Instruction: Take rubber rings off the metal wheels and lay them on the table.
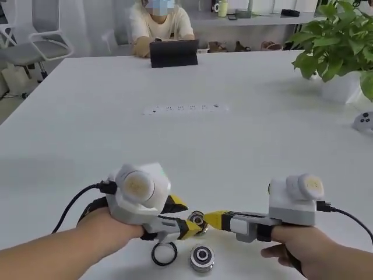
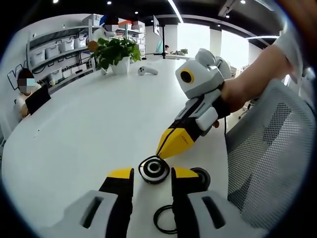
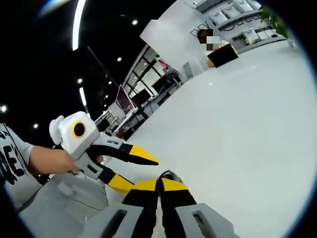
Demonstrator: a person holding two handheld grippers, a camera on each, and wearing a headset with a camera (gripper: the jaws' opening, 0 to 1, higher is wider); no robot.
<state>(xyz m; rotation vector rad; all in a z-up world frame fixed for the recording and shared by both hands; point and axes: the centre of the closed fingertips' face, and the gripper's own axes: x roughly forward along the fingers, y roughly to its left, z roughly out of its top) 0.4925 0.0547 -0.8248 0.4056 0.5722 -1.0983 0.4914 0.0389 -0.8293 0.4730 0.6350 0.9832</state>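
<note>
L gripper (image 2: 152, 176) low over the table (image 1: 186, 140), jaws spread wide, one metal wheel (image 2: 154, 170) sitting between the yellow tips. Can't tell if either tip touches it. R gripper (image 3: 158, 186) comes in from the opposite side, jaws pressed together w/ no gap, its point right at that wheel's rim. Whether it's got any rubber pinched, can't tell, too small.

Just in front of the person: a loose black rubber ring (image 1: 164, 254) flat on the table, and beside it a 2nd wheel (image 1: 202, 258), also flat, apart from the ring. Both sit near the L gripper's lower jaw, which partly covers the 2nd wheel in the left gripper view.

Further out, a row of sockets (image 1: 185, 108) mid-table. Across the table, a seated person (image 1: 160, 23) behind a dark screen (image 1: 173, 53). Potted plant (image 1: 338, 35) far R, white controller (image 1: 365, 121) at the R edge, all well apart from the work. Grey mesh chair (image 2: 267, 148) close behind the R hand. Black cables trail off both grippers.
</note>
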